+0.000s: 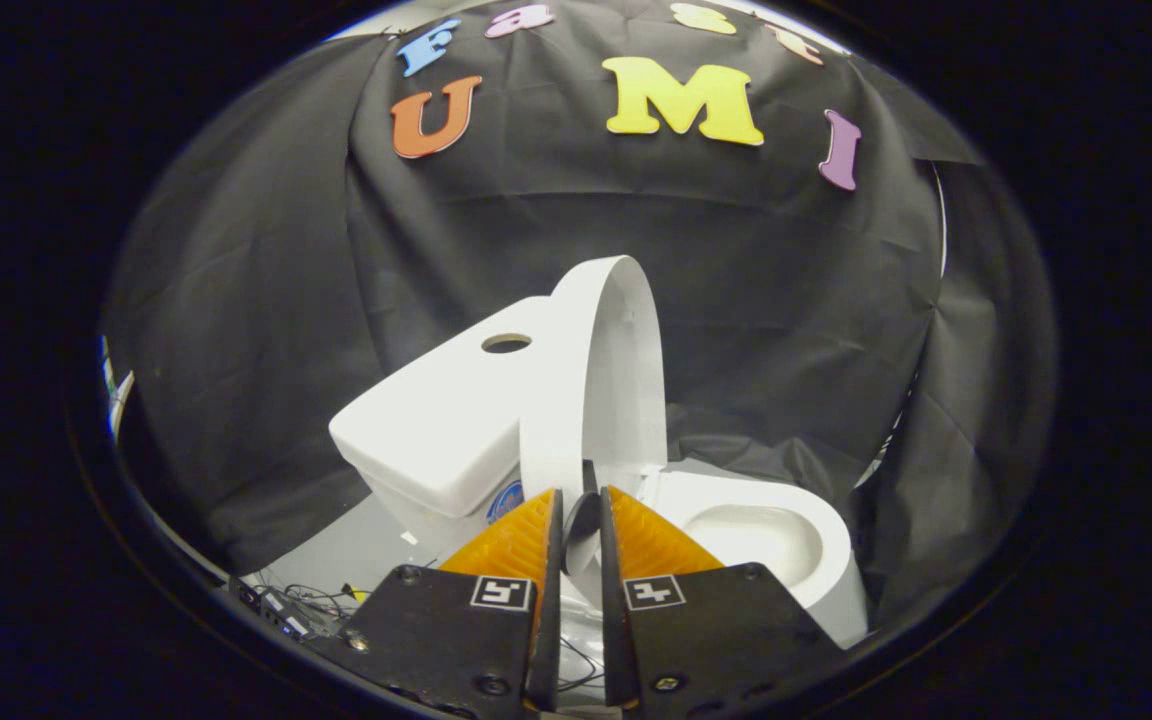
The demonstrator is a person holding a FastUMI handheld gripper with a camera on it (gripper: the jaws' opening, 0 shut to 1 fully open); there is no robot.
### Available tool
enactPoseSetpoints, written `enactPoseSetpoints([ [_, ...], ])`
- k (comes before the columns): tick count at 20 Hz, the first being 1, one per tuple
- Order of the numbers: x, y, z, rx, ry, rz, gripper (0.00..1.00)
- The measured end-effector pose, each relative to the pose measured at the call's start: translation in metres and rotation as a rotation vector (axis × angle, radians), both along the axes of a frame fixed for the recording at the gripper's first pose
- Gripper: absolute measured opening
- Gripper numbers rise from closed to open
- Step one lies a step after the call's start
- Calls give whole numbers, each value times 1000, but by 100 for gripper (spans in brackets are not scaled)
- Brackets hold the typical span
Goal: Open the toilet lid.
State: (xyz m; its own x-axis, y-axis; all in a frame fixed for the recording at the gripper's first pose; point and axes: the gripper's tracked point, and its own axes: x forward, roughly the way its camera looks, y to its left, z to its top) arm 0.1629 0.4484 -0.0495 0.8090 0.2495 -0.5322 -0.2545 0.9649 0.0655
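Note:
A white toilet stands ahead of me with its tank (436,430) to the left and its open bowl (766,545) to the right. The toilet lid (601,380) is raised nearly upright, edge-on to me, and leans back toward the tank. My gripper (582,515) is at the lid's lower edge, its two fingers almost together. A thin strip of that edge shows in the narrow gap between them, so both fingers press on the lid. The hinge behind the fingers is hidden.
The tank's top has a round hole (506,343). Cables and a small box (301,610) lie on the grey floor (356,550) left of the fingers. Black cloth walls close in behind and to both sides of the toilet.

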Motion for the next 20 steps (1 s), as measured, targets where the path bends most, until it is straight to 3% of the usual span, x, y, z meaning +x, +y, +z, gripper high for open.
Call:
enactPoseSetpoints([
  [7, -14, 4, 3, 11, 5, 84, 20],
  [12, -34, -9, 22, 126, 22, 138, 21],
  [14, -41, -26, 28, 148, 21, 132, 35],
  [15, -43, -36, 30, 145, 20, 125, 47],
  [20, -57, -102, 36, 105, -27, 92, 69],
])
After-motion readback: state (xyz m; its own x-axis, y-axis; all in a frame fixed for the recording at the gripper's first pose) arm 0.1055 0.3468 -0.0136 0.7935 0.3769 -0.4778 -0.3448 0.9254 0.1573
